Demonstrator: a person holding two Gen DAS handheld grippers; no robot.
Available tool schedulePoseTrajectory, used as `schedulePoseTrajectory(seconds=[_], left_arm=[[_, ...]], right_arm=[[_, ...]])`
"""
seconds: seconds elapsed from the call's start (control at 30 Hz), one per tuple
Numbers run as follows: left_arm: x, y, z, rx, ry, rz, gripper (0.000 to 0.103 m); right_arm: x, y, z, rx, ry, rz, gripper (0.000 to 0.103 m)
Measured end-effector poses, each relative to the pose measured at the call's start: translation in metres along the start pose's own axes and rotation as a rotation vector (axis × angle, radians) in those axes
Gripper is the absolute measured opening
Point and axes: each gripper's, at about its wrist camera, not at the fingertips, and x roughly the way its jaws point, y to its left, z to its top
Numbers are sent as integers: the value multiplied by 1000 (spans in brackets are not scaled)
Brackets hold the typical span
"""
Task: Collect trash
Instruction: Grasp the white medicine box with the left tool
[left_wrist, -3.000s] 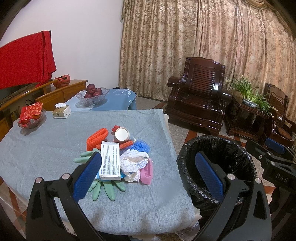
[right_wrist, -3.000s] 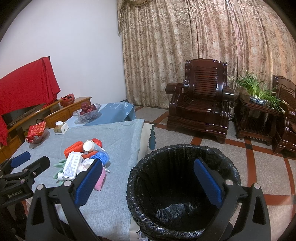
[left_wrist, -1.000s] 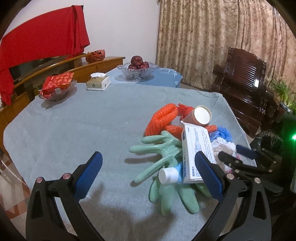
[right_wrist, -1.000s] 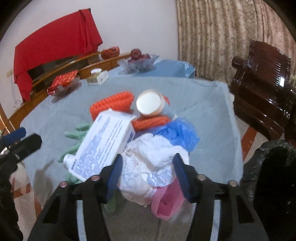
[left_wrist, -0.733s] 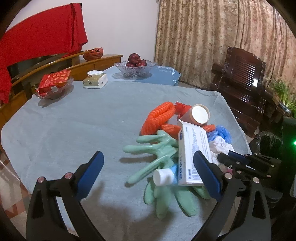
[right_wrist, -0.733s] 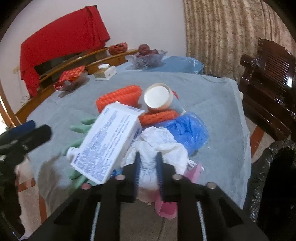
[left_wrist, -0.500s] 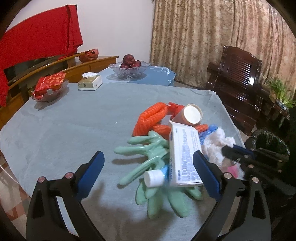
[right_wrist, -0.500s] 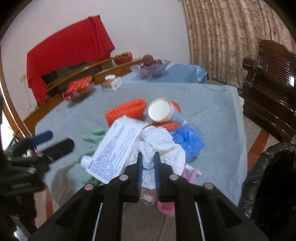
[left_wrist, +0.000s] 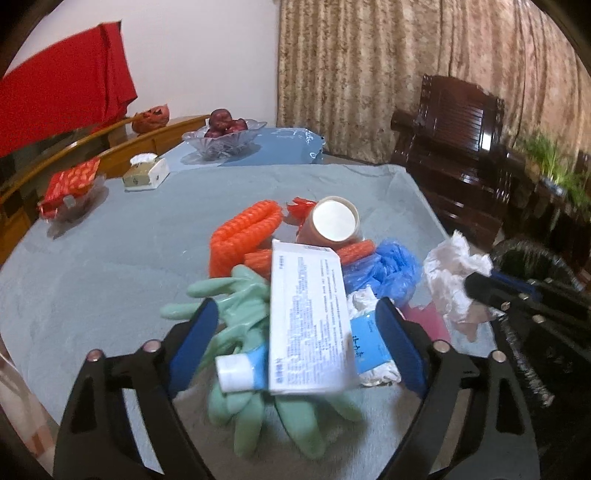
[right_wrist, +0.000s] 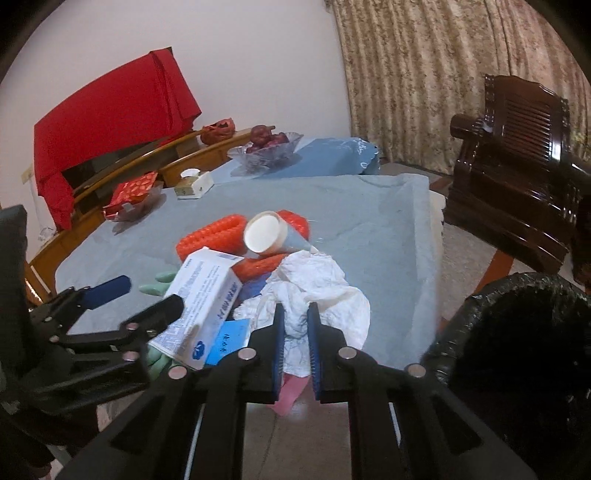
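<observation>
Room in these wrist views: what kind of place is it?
Most likely a home living room: a carved wooden armchair before long patterned curtains, a glass fruit bowl on a side table, and a cloth-covered table holding the trash pile.

A pale plain wall (right_wrist: 258, 55) meets beige patterned floor-length curtains (right_wrist: 424, 74) behind a dark carved wooden armchair (right_wrist: 517, 155).

Fruit bowl (left_wrist: 223, 138), tissue box (left_wrist: 146, 173), armchair (left_wrist: 456, 147).

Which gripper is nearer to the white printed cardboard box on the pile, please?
Left. The left gripper is open with its fingers either side of the white printed cardboard box; the right gripper is off to the box's right, shut on the crumpled white paper.
</observation>
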Motion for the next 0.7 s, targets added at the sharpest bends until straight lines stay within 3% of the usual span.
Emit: schedulePoseTrajectory(seconds=[0.2,0.27,0.47,0.7], left_arm=[[20,-15,-7,38,14,68,68],[25,-16,-8,48,19,74,54],[19,-18,-5,58,-10,80,53],[-11,-17,6,16,-57,21,53]], right_arm=[[1,-8,-4,19,3,-8,12],[1,-11,-5,24,5,-9,12],[-3,-12,-4,28,2,-14,12],[-20,-13,0,27,-30,-8,12]])
